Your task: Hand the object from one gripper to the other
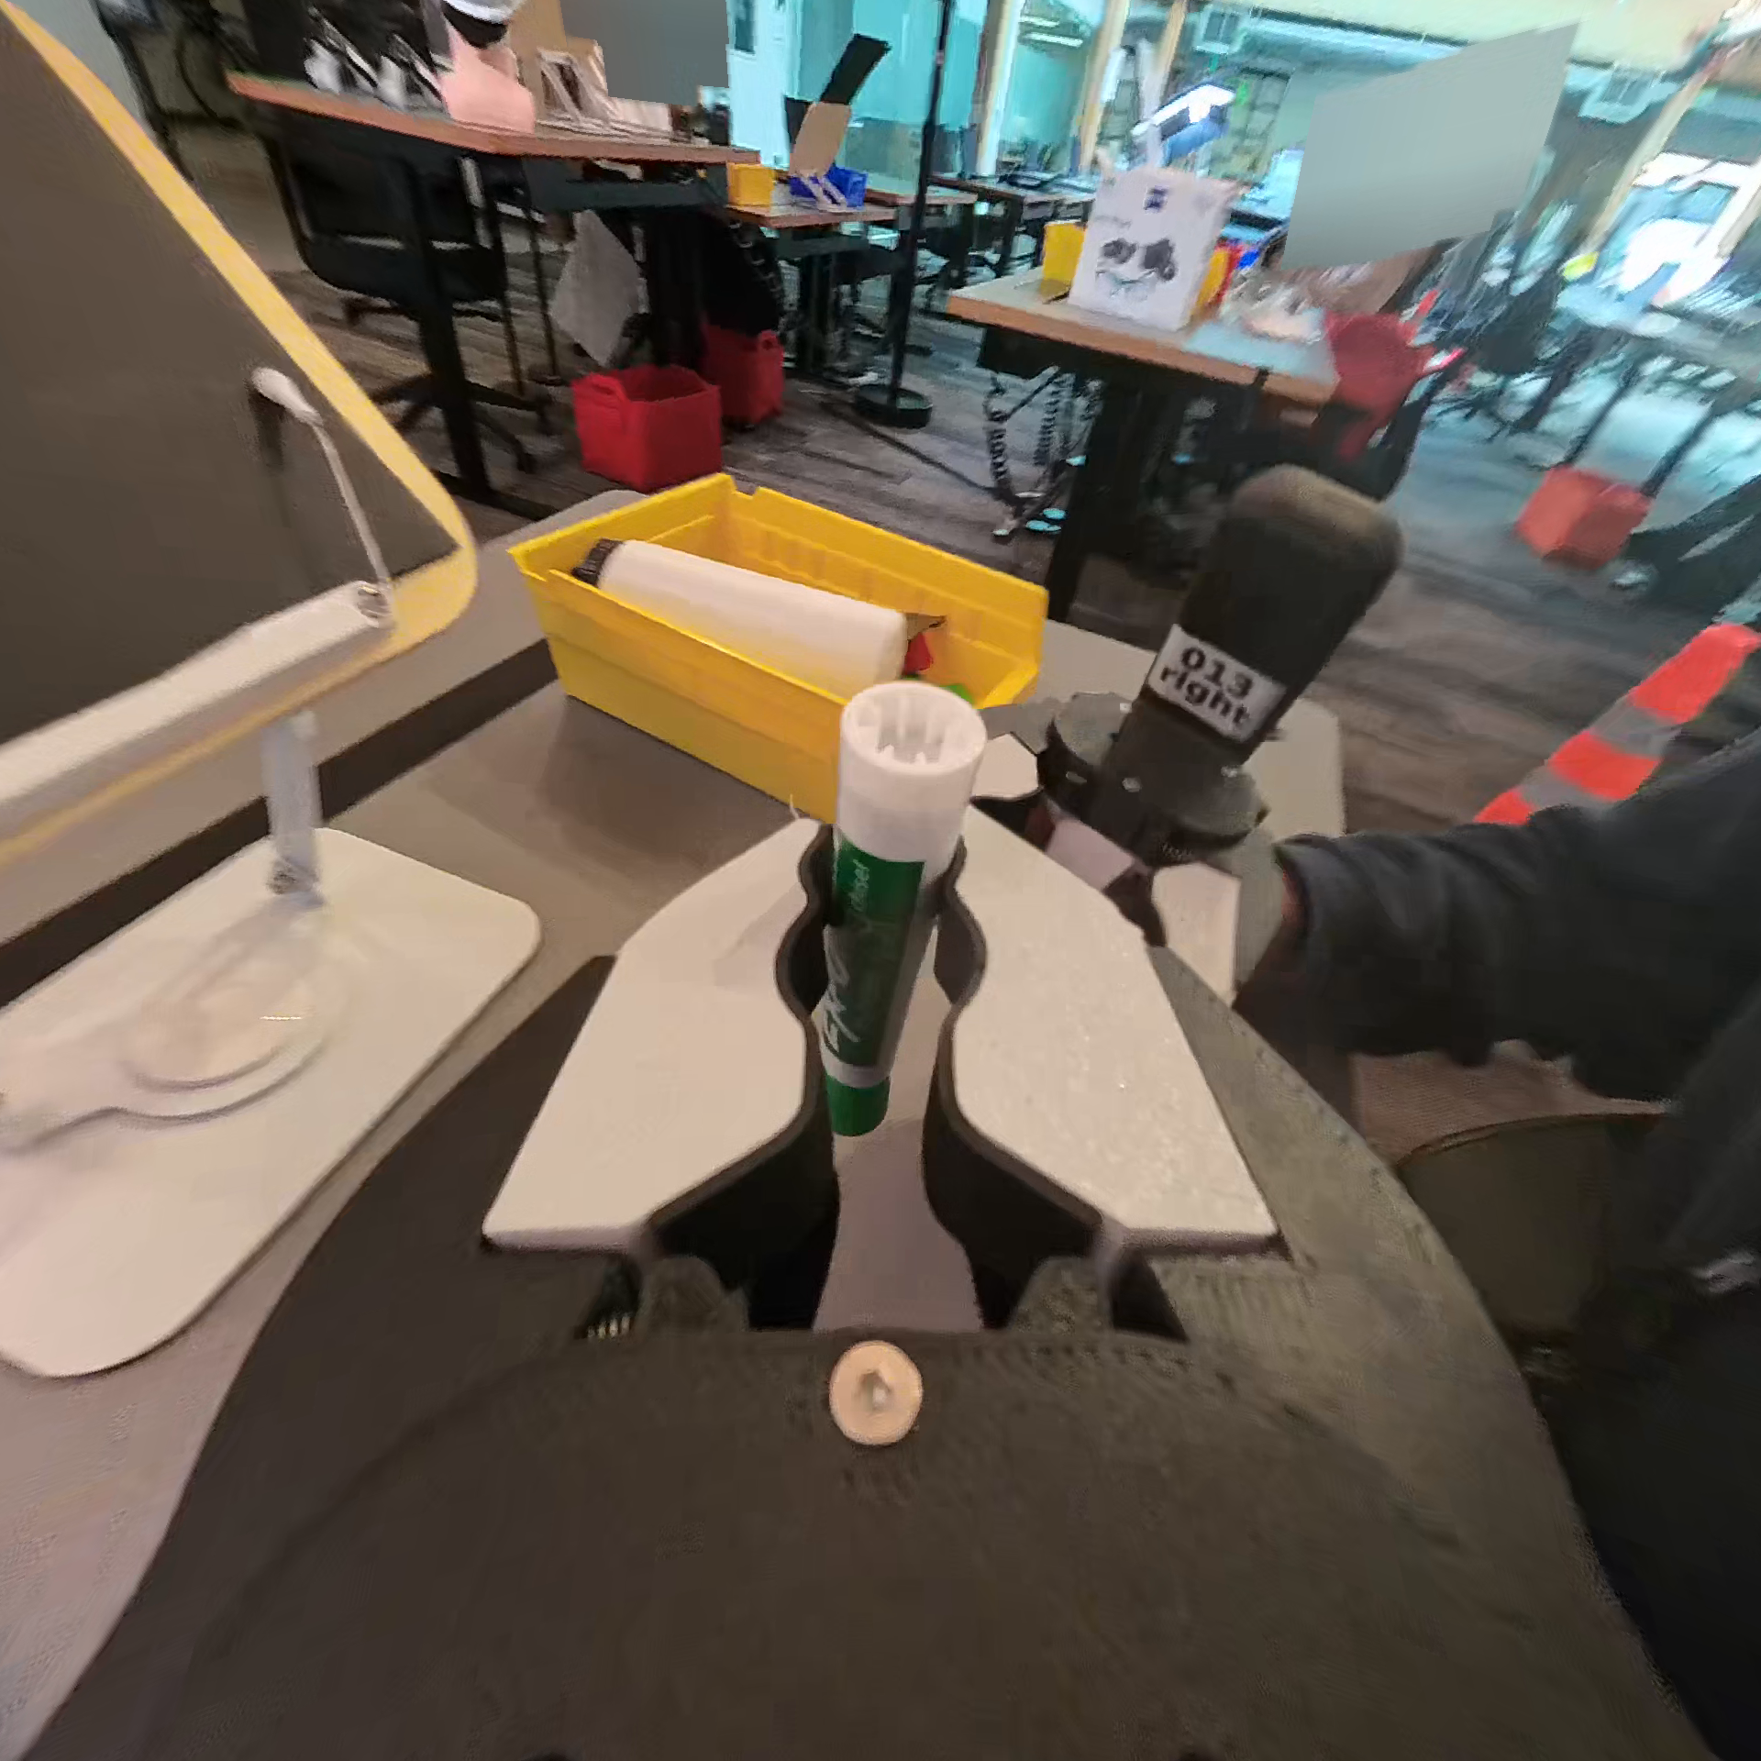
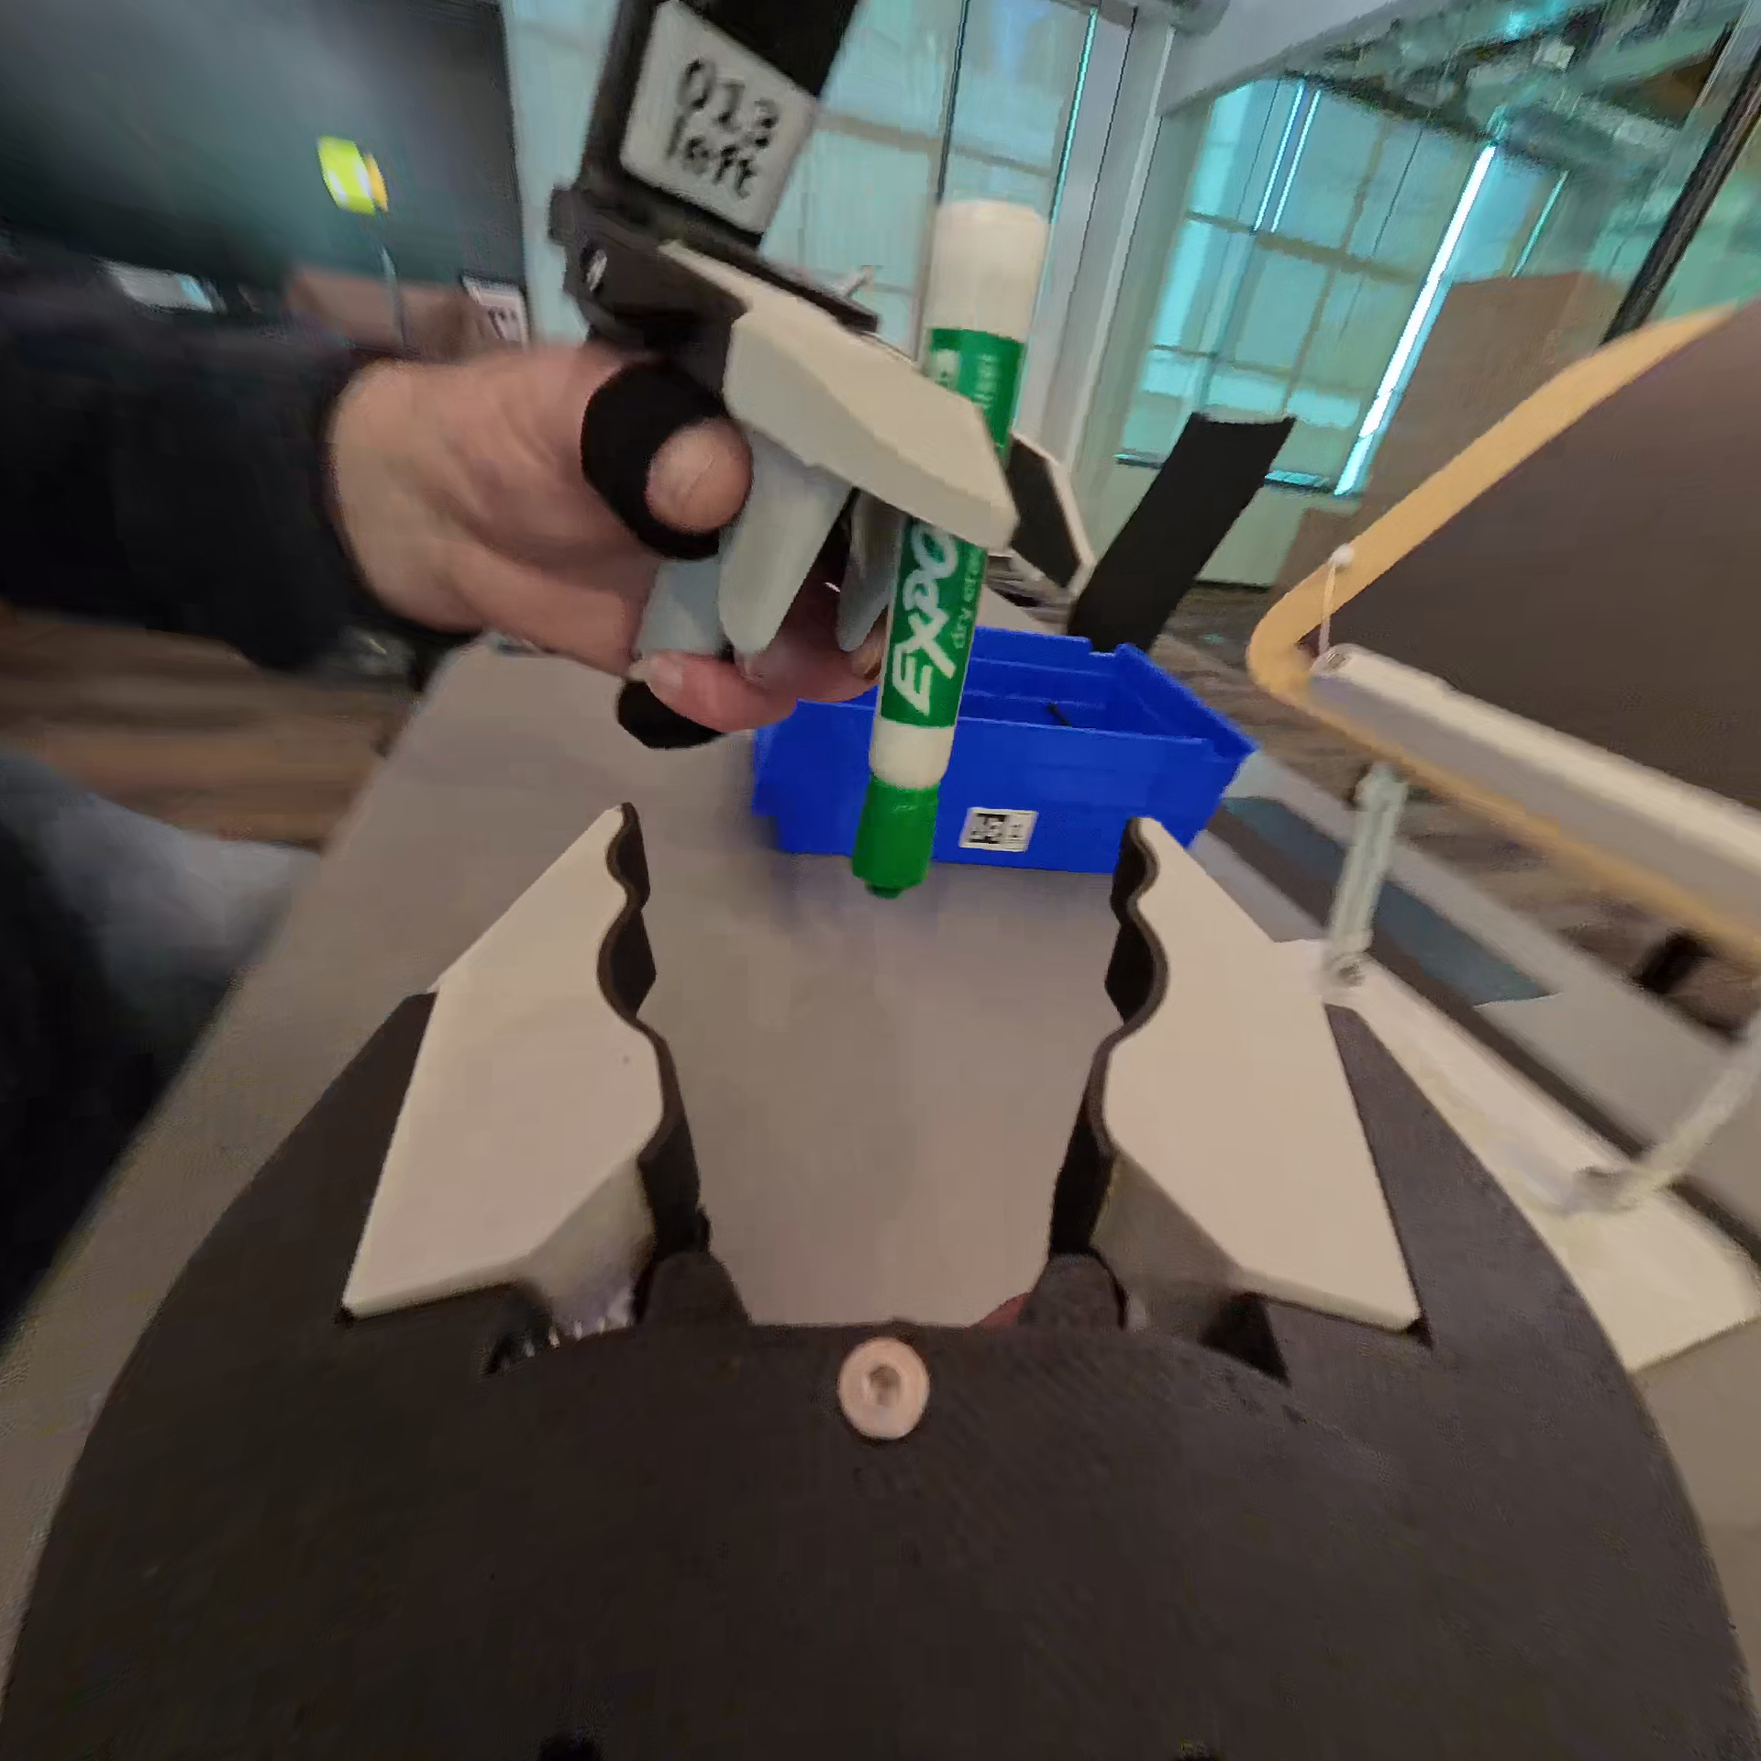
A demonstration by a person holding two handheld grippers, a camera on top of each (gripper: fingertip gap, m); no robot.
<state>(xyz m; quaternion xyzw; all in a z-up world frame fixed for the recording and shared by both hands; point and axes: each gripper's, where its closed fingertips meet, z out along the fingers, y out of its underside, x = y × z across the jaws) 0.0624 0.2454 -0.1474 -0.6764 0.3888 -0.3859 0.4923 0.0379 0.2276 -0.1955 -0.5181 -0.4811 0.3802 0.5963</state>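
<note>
Grey worktop [image 2: 858, 1096] lay bare between the spread fingers of the right gripper [image 2: 881, 848] — open room ahead as far as the blue bin [image 2: 1067, 762]. Off to the right a white lamp base [image 2: 1525, 1191] crowded the edge. The left gripper [image 1: 881, 858] pinched the green marker [image 1: 872, 943] upright, white end up, its green cap hanging above the worktop — just beyond the right gripper's fingertips, not touching them. A yellow bin [image 1: 667, 667] sat behind.

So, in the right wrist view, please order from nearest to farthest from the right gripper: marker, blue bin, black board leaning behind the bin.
From the right gripper:
1. Marker, just ahead, upright, held in the left gripper.
2. Blue bin, behind the marker, on the table.
3. Black board, farthest, leaning behind the bin.
</note>
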